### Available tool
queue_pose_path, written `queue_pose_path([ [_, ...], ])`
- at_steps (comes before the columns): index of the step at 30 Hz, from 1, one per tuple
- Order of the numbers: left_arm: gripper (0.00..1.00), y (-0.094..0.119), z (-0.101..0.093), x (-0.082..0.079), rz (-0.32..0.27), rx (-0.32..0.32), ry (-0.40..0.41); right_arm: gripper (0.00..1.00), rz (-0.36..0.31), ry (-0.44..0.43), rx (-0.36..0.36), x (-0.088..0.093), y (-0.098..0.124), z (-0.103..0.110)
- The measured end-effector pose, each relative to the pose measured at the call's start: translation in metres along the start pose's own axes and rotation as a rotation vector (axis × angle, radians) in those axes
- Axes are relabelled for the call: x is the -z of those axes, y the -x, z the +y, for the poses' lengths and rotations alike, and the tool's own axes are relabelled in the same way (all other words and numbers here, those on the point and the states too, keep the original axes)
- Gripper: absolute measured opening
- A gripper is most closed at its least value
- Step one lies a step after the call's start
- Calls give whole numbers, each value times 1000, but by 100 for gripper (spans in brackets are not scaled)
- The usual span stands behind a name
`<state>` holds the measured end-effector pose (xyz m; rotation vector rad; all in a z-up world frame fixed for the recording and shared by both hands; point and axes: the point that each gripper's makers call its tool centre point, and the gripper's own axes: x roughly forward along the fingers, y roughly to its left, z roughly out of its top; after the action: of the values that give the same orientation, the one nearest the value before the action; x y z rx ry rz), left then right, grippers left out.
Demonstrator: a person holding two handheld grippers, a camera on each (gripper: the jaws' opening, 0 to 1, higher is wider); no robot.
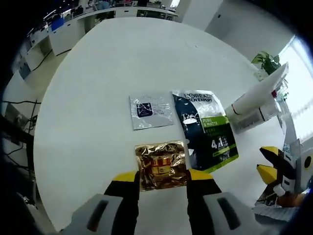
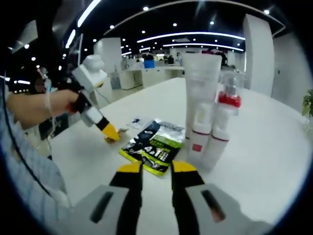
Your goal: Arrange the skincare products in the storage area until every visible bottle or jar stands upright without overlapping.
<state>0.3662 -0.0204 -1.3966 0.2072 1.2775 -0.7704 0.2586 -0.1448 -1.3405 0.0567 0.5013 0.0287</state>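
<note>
A gold sachet [image 1: 161,165] lies flat on the white table [image 1: 98,98], between the yellow tips of my left gripper [image 1: 163,177], which is open and straddles its near edge. Beyond it lie a silver sachet [image 1: 151,111] and a dark green packet [image 1: 208,129]. A tall white tube [image 2: 201,78] stands upright with small white bottles [image 2: 198,142] and a red-capped pump bottle [image 2: 227,103] close beside it. My right gripper [image 2: 156,169] is open and empty, just short of the green packet [image 2: 154,142]. The left gripper [image 2: 110,132] touches down at the gold sachet.
The tube [image 1: 257,95] and bottles stand near the table's right edge, with the right gripper [image 1: 274,166] next to them. A person's hand [image 2: 58,105] and sleeve reach in from the left. Office desks [image 1: 73,24] lie beyond the table.
</note>
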Motion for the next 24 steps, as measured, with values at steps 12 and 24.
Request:
queue_pose_path([
  [12, 40, -3, -2, 1, -9, -4, 1, 21, 17, -6, 6, 6, 3, -5],
  [24, 41, -3, -1, 1, -4, -14, -15, 20, 24, -5, 2, 9, 1, -7],
])
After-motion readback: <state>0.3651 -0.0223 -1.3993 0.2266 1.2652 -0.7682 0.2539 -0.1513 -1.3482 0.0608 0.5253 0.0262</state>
